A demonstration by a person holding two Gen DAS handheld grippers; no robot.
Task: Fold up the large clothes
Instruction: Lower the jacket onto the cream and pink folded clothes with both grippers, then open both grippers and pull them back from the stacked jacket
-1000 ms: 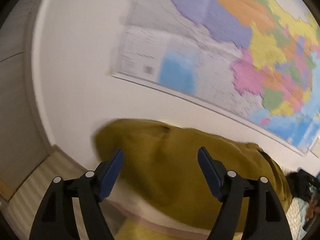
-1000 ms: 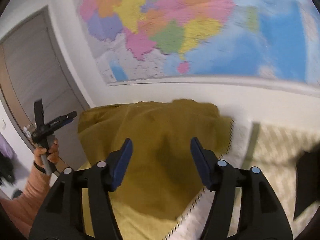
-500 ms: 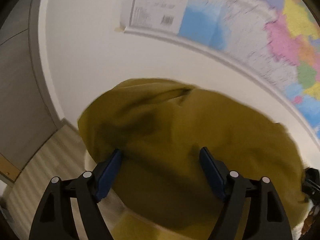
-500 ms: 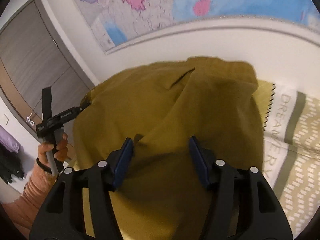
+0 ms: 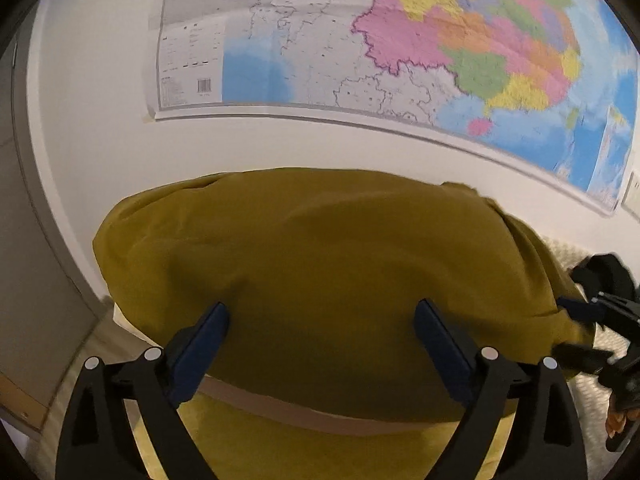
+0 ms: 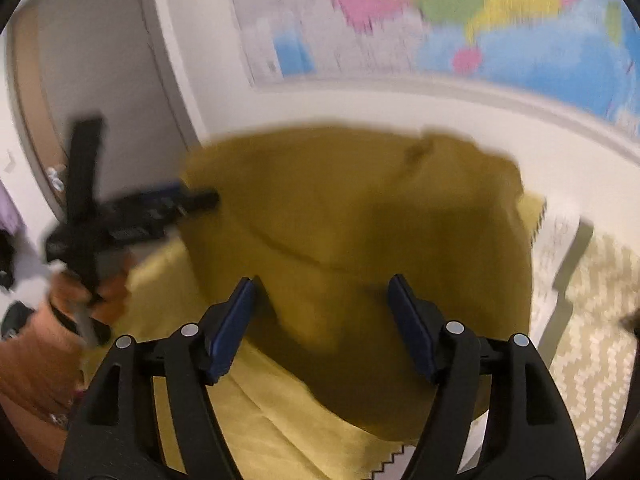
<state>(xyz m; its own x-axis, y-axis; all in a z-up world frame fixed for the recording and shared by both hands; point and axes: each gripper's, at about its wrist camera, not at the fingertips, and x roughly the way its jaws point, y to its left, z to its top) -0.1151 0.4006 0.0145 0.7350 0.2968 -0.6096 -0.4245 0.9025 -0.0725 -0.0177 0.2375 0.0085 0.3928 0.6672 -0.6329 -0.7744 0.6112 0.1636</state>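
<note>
From my left wrist view, the left gripper (image 5: pixel 320 340) has its jaws opening wide, and the mustard-yellow garment (image 5: pixel 328 264) bulges up between and ahead of the blue pads (image 5: pixel 200 348). I cannot see the pads pressing on it; I judge the cloth is being let go so the fold can settle. The garment lies just in front of the fingers, over a lighter yellow blanket (image 5: pixel 280 452) beneath them. Beyond it, a wall map (image 5: pixel 400 60) hangs well above. Off to the right of my fingers the other gripper shows at the garment's far edge, blurred.

From my right wrist view, the right gripper (image 6: pixel 322 320) also has its jaws opening, with the garment (image 6: pixel 360 232) humped between them and ahead; the pads stand beside the fabric but I can't tell that they pinch it. To the left of these fingers, a hand (image 6: pixel 80 292) holds the left gripper at the garment's opposite edge — I take it both sides were carried together to keep the fold even. To the right lies a patterned bedcover (image 6: pixel 592 320).
</note>
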